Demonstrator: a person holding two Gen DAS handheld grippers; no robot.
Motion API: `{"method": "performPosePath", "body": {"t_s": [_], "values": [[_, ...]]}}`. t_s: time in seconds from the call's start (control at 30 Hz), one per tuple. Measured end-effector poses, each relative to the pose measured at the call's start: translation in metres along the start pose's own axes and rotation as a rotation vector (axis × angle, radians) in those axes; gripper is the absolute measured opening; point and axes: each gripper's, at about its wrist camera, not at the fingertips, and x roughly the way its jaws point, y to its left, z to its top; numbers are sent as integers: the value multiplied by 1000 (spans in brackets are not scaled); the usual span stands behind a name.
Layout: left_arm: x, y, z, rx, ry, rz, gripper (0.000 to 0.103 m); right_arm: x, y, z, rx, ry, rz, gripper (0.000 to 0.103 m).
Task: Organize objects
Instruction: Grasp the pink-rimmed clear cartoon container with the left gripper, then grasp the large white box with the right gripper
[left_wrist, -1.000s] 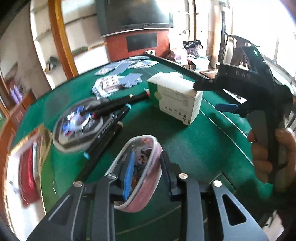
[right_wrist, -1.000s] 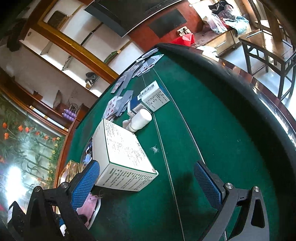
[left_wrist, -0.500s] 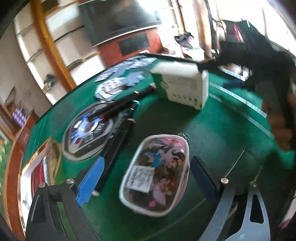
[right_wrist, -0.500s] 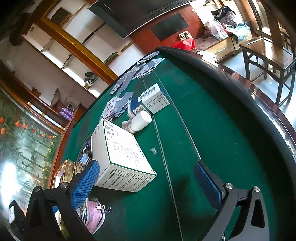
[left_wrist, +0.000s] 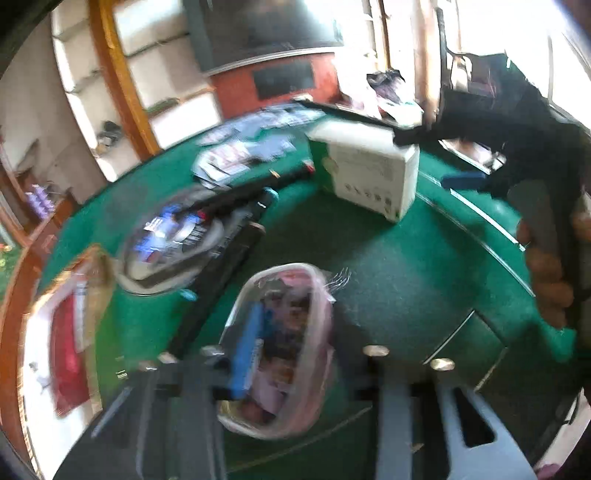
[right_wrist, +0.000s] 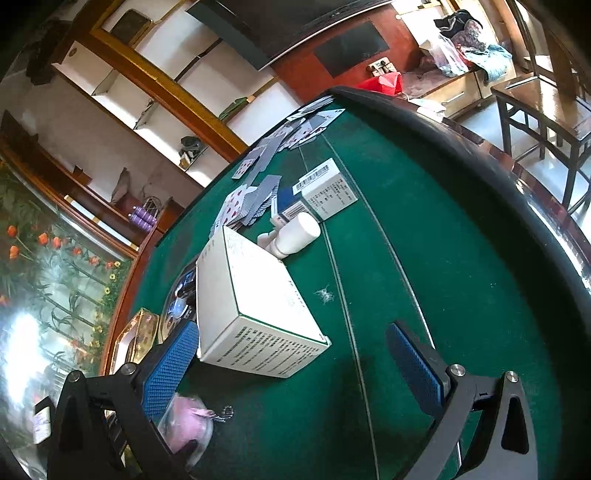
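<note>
From your left wrist camera, badly blurred by motion, your left gripper (left_wrist: 291, 354) has its fingers pinching the clear pink pouch (left_wrist: 280, 343): the blue pad (left_wrist: 245, 350) of one finger presses the pouch's left side and the dark finger sits against its right side. Whether the pouch is lifted off the green felt table (left_wrist: 388, 266) you cannot tell. At 11 o'clock from the pouch lie several black marker pens (left_wrist: 229, 236), crossing the rim of a round foil packet (left_wrist: 173, 243). At 1 o'clock stands the white carton (left_wrist: 369, 166), and past it at 12 o'clock is a scatter of playing cards (left_wrist: 236, 158). At 3 o'clock in the frame your right hand (left_wrist: 546, 269) grips the handle of the right gripper (left_wrist: 461, 158), whose upper finger lies over the carton's top edge.

From your right wrist camera, the right gripper (right_wrist: 295, 362) has its fingers spread wide. The left pad (right_wrist: 170, 369) sits just beside the near corner of the white carton (right_wrist: 255, 306); the right pad (right_wrist: 413, 365) hangs over bare felt (right_wrist: 461, 258). The pink pouch (right_wrist: 188, 424) shows at 7 o'clock, low behind the left finger. At 12 o'clock beyond the carton lies a white bottle (right_wrist: 295, 232) on its side, then two small medicine boxes (right_wrist: 317, 192) and the playing cards (right_wrist: 255, 199).
</note>
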Motion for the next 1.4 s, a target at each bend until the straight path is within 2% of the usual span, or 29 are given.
{"method": "performPosePath", "body": {"t_s": [0.1,0.17,0.23,0.3,0.33,0.4,0.53,0.57,0.6,0.67,0.73,0.8,0.97,1.03,1.07,1.13,1.17,1.2,1.23,1.37,1.4], "values": [[-23,7,-4,-62,-28,-25,19,-1,2,0,-11,-8,-5,103],[-30,17,-10,-123,-41,-39,22,-2,2,-1,-14,-13,-23,103],[-32,41,-18,-242,-34,-107,26,-1,1,-2,-15,-12,-33,103],[-38,60,-27,-323,-42,-175,26,-3,0,-2,-16,-23,-44,103],[-43,65,-33,-334,-50,-183,25,-4,1,-1,-19,-33,-53,103],[-53,73,-41,-343,-70,-169,5,-7,2,0,-27,-50,-76,103],[-61,83,-59,-351,-52,-140,6,-12,22,2,-111,-60,-138,103],[-62,81,-61,-335,-52,-134,22,-12,27,4,-132,-57,-150,103],[-62,78,-63,-313,-53,-127,61,-11,33,6,-154,-46,-157,103],[-63,67,-62,-251,-77,-85,97,-7,42,11,-185,-15,-157,103],[-66,59,-58,-184,-109,-49,97,-1,54,16,-243,28,-166,103],[-61,54,-50,-119,-105,-25,100,5,65,19,-304,57,-183,103],[-12,38,-36,-14,59,-59,100,24,82,16,-435,145,-221,103],[7,27,-36,28,105,-47,100,32,90,11,-495,171,-254,103],[16,22,-37,48,135,-24,103,37,94,8,-538,187,-277,103],[19,23,-35,21,125,-31,103,44,98,4,-590,207,-307,103],[23,26,-36,-6,144,-60,98,48,99,3,-613,214,-320,103],[24,29,-37,-35,139,-100,84,53,100,2,-630,222,-331,103],[25,34,-38,-63,142,-153,84,57,100,3,-639,231,-339,103],[21,44,-41,-116,129,-150,83,70,100,4,-663,241,-374,101],[18,48,-42,-134,118,-145,83,73,98,4,-651,253,-372,91]]}}
